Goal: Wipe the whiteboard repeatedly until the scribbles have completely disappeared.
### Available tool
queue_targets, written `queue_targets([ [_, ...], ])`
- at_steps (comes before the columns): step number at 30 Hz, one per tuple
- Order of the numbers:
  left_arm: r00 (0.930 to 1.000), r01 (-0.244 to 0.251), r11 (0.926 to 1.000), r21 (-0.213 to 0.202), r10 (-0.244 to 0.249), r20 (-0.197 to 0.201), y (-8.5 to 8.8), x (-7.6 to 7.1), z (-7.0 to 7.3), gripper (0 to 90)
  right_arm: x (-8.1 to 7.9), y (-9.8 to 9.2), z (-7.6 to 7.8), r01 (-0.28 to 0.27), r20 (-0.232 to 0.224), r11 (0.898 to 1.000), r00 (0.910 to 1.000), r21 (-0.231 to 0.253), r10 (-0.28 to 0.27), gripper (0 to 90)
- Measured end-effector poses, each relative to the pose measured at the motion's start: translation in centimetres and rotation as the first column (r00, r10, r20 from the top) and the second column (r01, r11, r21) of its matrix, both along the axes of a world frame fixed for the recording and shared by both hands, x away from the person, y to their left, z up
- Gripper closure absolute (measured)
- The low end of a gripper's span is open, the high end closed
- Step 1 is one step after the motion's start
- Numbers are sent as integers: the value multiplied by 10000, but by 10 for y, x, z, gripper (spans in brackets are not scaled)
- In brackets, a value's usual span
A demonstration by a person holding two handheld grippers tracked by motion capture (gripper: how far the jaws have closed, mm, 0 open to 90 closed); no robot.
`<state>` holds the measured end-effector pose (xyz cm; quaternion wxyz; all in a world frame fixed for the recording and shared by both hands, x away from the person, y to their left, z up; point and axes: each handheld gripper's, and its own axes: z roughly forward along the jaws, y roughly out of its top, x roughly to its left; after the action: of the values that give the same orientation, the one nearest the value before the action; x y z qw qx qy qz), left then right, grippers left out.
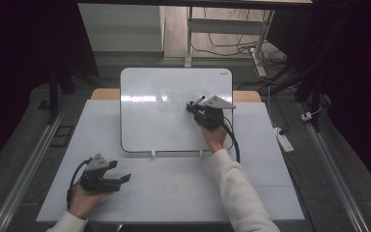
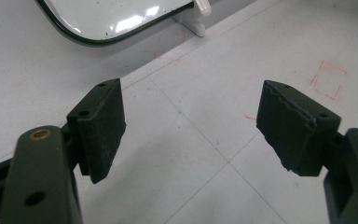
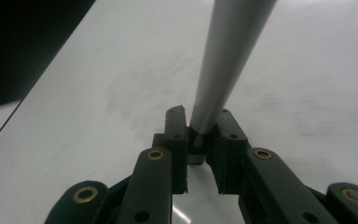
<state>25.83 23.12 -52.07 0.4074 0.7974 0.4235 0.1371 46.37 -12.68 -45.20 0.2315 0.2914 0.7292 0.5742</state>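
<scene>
My right tongs [image 1: 196, 107] clamp the marker [image 3: 223, 60]; I press lightly across the whiteboard [image 1: 145, 121], left tongs [image 1: 121, 180] wide open, empty.

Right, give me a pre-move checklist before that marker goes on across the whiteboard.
1. Marker clamped between the right gripper fingers: ok.
2. Right gripper over the whiteboard, inside its edges: ok.
3. Marker tip touching the board surface: cannot tell, the tip is out of the gripper view and too small from above.
4. Board standing on both its white feet: ok.
5. Left gripper open, holding nothing, on the table apart from the board: ok.
6. Fresh ink on the board: cannot tell, faint grey smudges alone.
</scene>
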Motion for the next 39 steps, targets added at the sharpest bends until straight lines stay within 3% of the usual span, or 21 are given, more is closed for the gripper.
queue_targets([
  [1, 10000, -4, 10000, -28, 4, -35, 0, 1, -1, 243, -2, 4, -1, -44, 18, 10000, 10000, -49, 44, 776],
  [3, 10000, 29, 10000, 13, -29, -83, -1, 3, -1, 243, -6, 17, -5, -693, -53, 9972, 9976, -290, 691, 776],
  [4, 10000, 29, 10000, 13, -29, -83, -1, 3, -1, 243, -6, 17, -5, -693, -53, 9972, 9976, -290, 691, 776],
  [5, 9999, 46, 10000, 49, -46, -89, -1, 3, -2, 243, -6, 26, -4, -840, 120, 9944, 9963, -637, 849, 776],
  [9, 10000, 10, 10000, 6, -10, -31, 0, 1, -1, 243, 7, 24, 4, -300, -28, 9994, 9995, 156, 301, 776],
  [13, 10000, 23, 10000, 9, -23, -68, 0, 2, -1, 243, -1, 41, 1, -979, 226, 9919, 9947, -814, 1001, 776],
  [14, 10000, 29, 10000, 19, -29, -64, 0, 2, -1, 243, 0, 40, 3, -988, 197, 9907, 9947, -936, 1011, 776],
  [17, 10000, 22, 10000, 6, -22, -9, 0, 0, 0, 243, 8, 27, 8, -363, 17, 9990, 9993, -262, 363, 776],
  [18, 10000, 39, 10000, -8, -39, 9, 1, 0, 0, 243, 9, 26, 8, -379, -75, 9992, 9993, -121, 378, 776],
  [23, 10000, 27, 10000, 7, -27, -46, 0, 1, -1, 243, -2, 33, 1, -927, -62, 9924, 9957, -808, 925, 776],
  [28, 10000, 12, 10000, -6, -12, 22, 0, 0, 0, 243, 3, 28, 5, -295, 22, 9991, 9996, -305, 296, 776],
  [31, 10000, -22, 10000, -6, 22, -53, 1, 2, -1, 243, -4, 35, 0, -1107, -226, 9902, 9938, -857, 1091, 776],
  [33, 10000, -10, 10000, 13, 11, -53, 1, 2, -1, 243, -7, 34, -1, -1323, -466, 9850, 9907, -1108, 1278, 776],
  [35, 10000, -12, 10000, 5, 12, -2, 1, 1, -1, 243, -8, 30, -1, -1228, -579, 9869, 9914, -1046, 1173, 776],
  [36, 10000, -47, 10000, -28, 47, 49, 1, 0, 0, 243, -11, 21, 0, -1130, -790, 9907, 9911, -765, 1069, 776],
  [39, 9999, -89, 9999, -58, 90, 83, 2, 1, 0, 244, -25, 12, 3, -1637, -982, 9824, 9831, -903, 1547, 776],
])
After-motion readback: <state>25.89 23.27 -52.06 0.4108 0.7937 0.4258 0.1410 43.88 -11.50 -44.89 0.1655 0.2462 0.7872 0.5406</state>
